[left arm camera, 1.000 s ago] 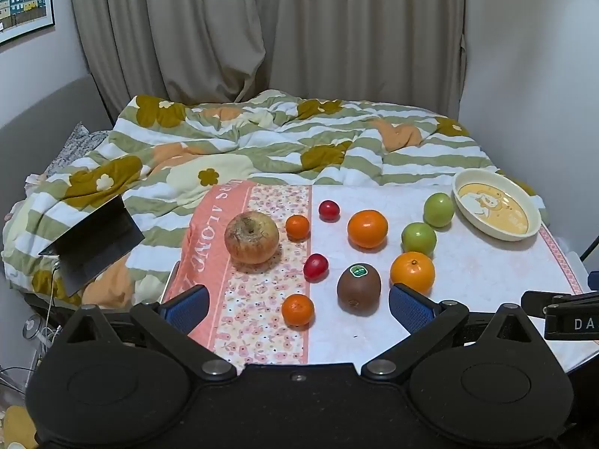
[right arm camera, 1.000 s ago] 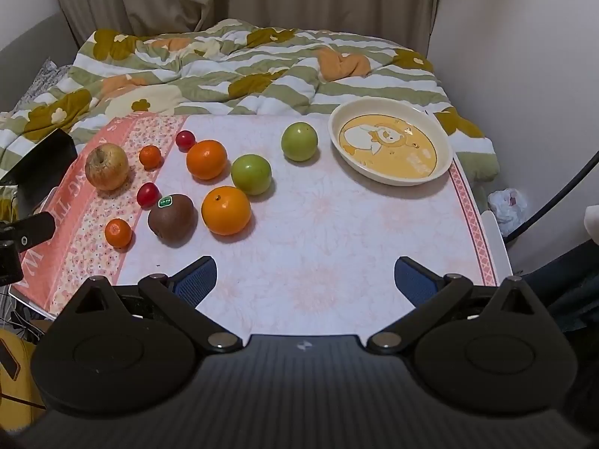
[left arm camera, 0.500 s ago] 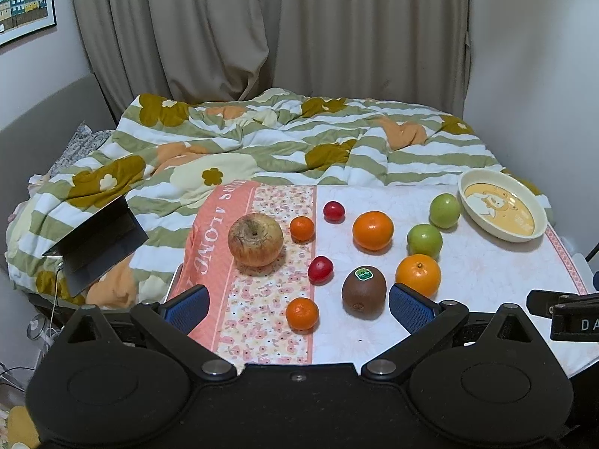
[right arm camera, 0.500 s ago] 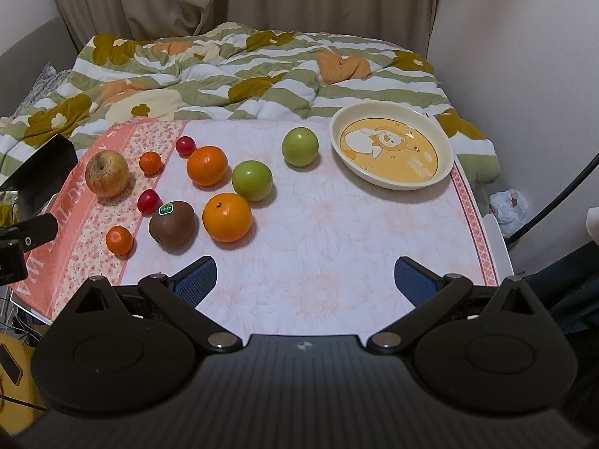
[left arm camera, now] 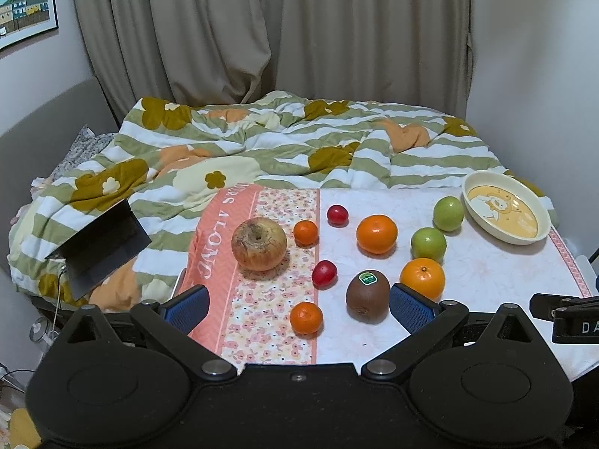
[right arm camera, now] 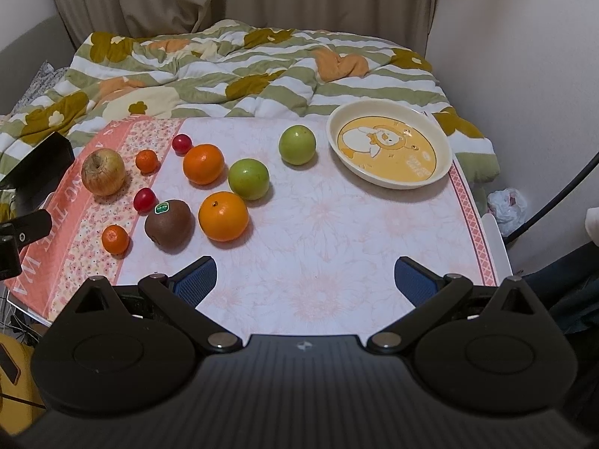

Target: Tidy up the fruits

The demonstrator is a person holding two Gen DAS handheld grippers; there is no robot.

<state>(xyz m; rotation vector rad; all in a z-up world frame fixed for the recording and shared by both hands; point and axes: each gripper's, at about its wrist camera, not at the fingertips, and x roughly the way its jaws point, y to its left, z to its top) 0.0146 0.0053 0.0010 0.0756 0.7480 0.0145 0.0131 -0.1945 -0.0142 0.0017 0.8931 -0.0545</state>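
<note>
Hovering over the near edge of a low table (right arm camera: 337, 232) spread with a pink-and-white floral cloth, the left gripper (left arm camera: 298, 305) and the right gripper (right arm camera: 305, 278) both stand with blue-padded jaws spread wide and nothing between them; none of the fruit sits in the shallow cream bowl printed with a yellow cartoon animal (right arm camera: 389, 147), which waits bare at the far right corner, so the sorting looks to be at its very start, at the stage of choosing a first piece

Scattered across the left and middle of the cloth lie a blemished yellow-brown apple (left arm camera: 259, 244), a brown kiwi with a green sticker (left arm camera: 367, 296), two large oranges, one nearer (right arm camera: 223, 216) and one farther (right arm camera: 204, 164), two green apples, one nearer (right arm camera: 249, 179) and one close beside the bowl (right arm camera: 297, 144), two small tangerines, near (left arm camera: 306, 318) and far (left arm camera: 305, 232), and two small red plum-like fruits, near (left arm camera: 324, 273) and far (left arm camera: 337, 214)

The kiwi sits just inside the left gripper's right finger, the likeliest first pick; the next move probably calls for lowering a gripper squarely around one round fruit, closing gently so it does not roll into its neighbours
</note>
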